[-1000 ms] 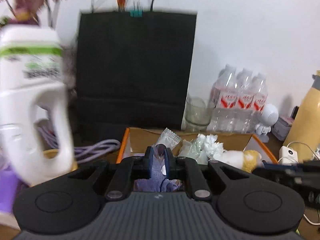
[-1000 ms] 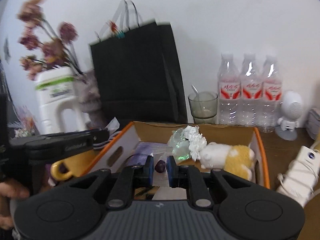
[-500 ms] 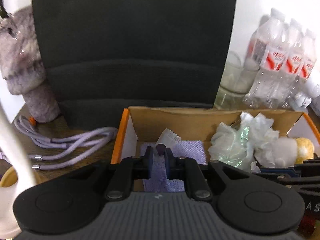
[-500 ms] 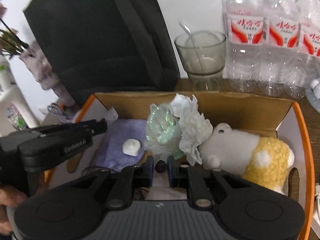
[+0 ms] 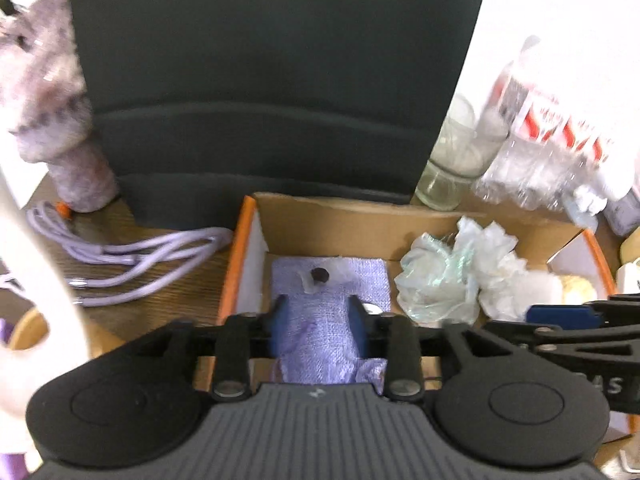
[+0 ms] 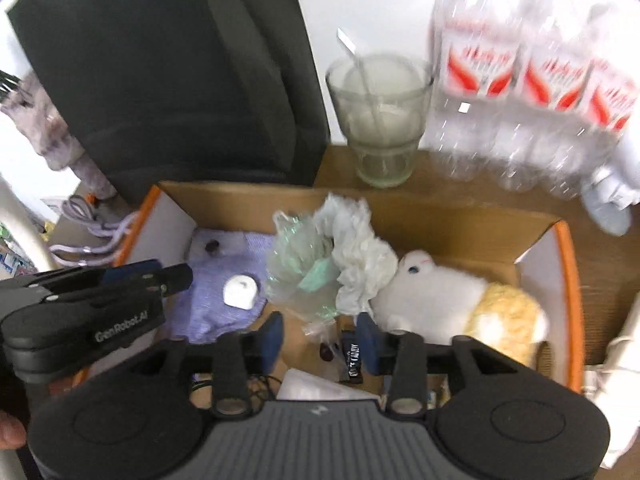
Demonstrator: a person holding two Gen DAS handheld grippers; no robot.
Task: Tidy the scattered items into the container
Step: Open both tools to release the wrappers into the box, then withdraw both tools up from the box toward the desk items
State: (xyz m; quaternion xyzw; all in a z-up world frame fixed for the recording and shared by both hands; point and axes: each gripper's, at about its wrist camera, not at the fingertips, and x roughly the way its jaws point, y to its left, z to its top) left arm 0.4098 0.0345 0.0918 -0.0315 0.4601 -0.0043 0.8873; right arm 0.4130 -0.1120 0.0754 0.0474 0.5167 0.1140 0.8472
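The cardboard box (image 5: 240, 248) with an orange rim (image 6: 568, 280) lies below both grippers. My left gripper (image 5: 318, 316) hangs over the purple cloth (image 5: 332, 336) with its jaws opening. A dark wrapped candy (image 5: 320, 275) lies loose on the cloth just beyond the fingertips. My right gripper (image 6: 320, 338) is also opening. Another dark candy (image 6: 327, 351) in a clear wrapper sits on the box floor between its blue pads (image 6: 366, 340), untouched by them. The left gripper (image 6: 160, 274) and its dropped candy (image 6: 212, 246) also show in the right wrist view.
The box also holds a white-and-yellow plush toy (image 6: 440, 300), crumpled tissue and plastic (image 6: 340, 256) and a white cap (image 6: 239, 292). Behind it stand a black paper bag (image 5: 260, 80), a glass with a spoon (image 6: 380, 120) and water bottles (image 6: 532, 80). A purple cable (image 5: 132, 256) lies at the left.
Both grippers have tipped down and moved in over the box. Each was shut on a small dark candy; both jaws have opened and the candies now lie in the box.
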